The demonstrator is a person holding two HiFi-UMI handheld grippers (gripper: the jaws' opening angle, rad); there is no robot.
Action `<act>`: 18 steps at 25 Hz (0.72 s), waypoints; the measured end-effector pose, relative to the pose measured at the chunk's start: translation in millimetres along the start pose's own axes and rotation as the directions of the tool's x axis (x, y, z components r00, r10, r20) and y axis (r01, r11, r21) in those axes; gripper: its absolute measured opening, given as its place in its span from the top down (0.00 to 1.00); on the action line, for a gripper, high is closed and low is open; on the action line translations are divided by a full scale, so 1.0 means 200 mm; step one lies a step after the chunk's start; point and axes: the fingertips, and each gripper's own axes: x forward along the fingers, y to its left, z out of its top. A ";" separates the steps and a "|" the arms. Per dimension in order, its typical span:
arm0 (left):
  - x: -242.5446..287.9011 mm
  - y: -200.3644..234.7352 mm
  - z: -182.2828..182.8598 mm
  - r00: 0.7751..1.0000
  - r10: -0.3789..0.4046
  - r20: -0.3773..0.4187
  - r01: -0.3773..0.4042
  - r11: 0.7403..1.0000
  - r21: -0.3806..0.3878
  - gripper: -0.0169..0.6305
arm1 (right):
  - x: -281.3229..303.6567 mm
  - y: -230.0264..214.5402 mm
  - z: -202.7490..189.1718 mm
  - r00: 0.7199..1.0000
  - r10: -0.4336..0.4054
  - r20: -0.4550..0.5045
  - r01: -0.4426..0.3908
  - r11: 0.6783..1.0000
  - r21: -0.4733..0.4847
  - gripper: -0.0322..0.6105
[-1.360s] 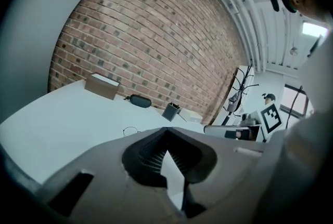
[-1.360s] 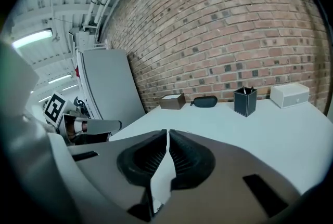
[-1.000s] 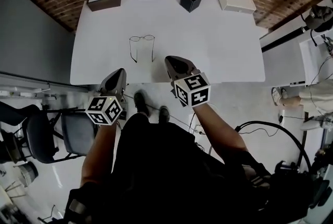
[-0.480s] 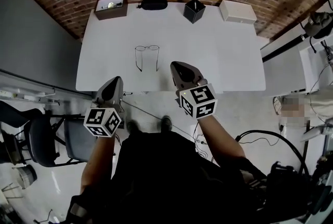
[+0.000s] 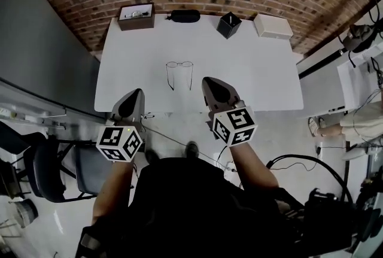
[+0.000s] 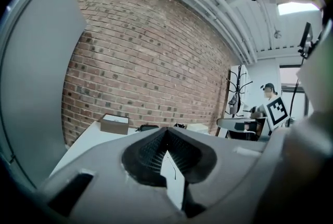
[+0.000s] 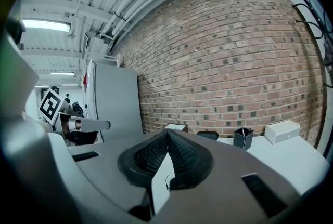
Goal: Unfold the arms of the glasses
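The glasses (image 5: 179, 73) lie on the white table (image 5: 251, 71) in the head view, thin dark frame with both arms stretched out toward the near edge. My left gripper (image 5: 133, 95) hangs at the table's near edge, left of the glasses, shut and empty. My right gripper (image 5: 212, 84) is over the near edge just right of the glasses, also shut with nothing in it. Both are apart from the glasses. In the left gripper view (image 6: 166, 137) and the right gripper view (image 7: 167, 139) the jaws meet tip to tip, and the glasses show as a thin line through the gap below the tips.
Along the table's far edge by the brick wall stand a brown open box (image 5: 136, 15), a dark glasses case (image 5: 184, 15), a black pen cup (image 5: 228, 24) and a white box (image 5: 273, 26). A black chair (image 5: 48, 167) is at lower left; cables run over the floor at right.
Both grippers stay shut just short of the table's near edge. The head view has pulled back, so the table and the glasses now sit lower and look smaller.
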 end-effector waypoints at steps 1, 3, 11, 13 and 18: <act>-0.02 0.02 0.02 1.000 -0.002 0.008 0.002 1.000 0.001 0.96 | 0.00 0.02 0.01 1.000 -0.004 0.006 0.004 1.000 0.002 0.94; -0.05 0.05 0.07 1.000 -0.003 0.026 0.003 1.000 0.011 0.96 | 0.01 0.06 0.03 1.000 -0.013 0.016 0.013 1.000 -0.001 0.94; -0.16 0.11 0.13 0.998 -0.014 0.059 0.012 0.999 0.033 0.96 | 0.00 0.19 0.08 0.999 -0.041 0.017 0.042 0.999 -0.022 0.94; -0.17 0.12 0.13 0.998 -0.019 0.063 0.018 0.999 0.028 0.96 | 0.00 0.22 0.08 0.999 -0.045 0.017 0.045 0.999 -0.030 0.94; -0.18 0.10 0.15 0.996 -0.065 0.066 0.058 0.994 0.096 0.96 | 0.00 0.22 0.09 0.998 -0.066 0.023 0.067 0.997 -0.042 0.94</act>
